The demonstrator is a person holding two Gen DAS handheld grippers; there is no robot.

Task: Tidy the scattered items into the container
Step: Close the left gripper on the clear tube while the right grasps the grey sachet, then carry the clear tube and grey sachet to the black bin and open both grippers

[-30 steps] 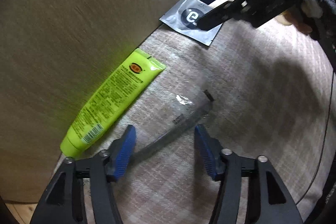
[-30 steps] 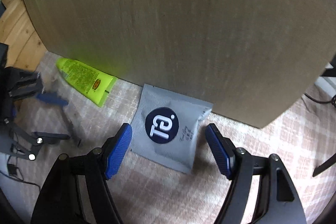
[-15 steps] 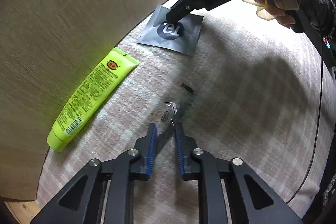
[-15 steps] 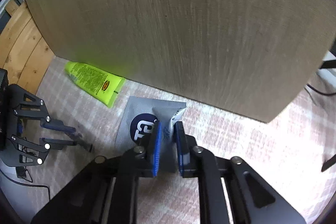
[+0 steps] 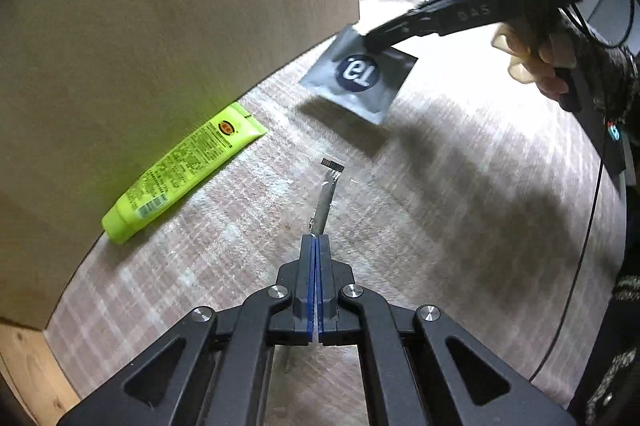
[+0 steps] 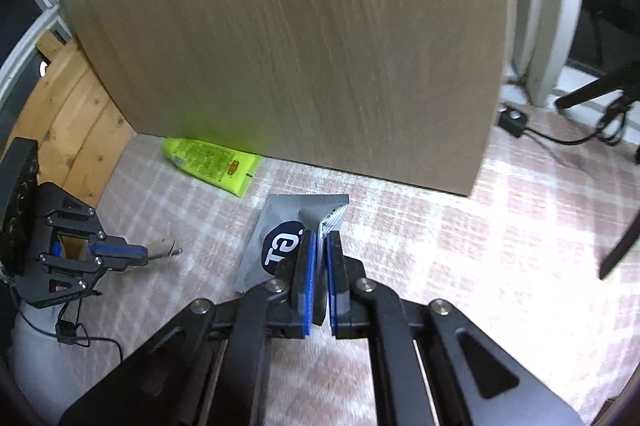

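Observation:
My left gripper [image 5: 317,238] is shut on a thin clear-wrapped stick with a dark tip [image 5: 326,192], held above the checked cloth. My right gripper [image 6: 320,238] is shut on a grey sachet with a dark round logo [image 6: 276,238], lifted off the cloth; the sachet also shows in the left wrist view [image 5: 358,78]. A lime-green tube [image 5: 180,170] lies on the cloth against the tall wooden box wall [image 5: 160,26]; it also shows in the right wrist view [image 6: 212,162]. The box's inside is hidden.
The wooden box wall [image 6: 300,46] stands close ahead. A pinkish checked cloth [image 5: 460,206] covers the surface. Cables and a black plug [image 6: 512,118] lie at the far right. Wooden floorboards [image 6: 76,130] show at the left.
Both grippers closed from open, the left on the wrapped stick and the right on the grey sachet. Both items have been lifted off the cloth.

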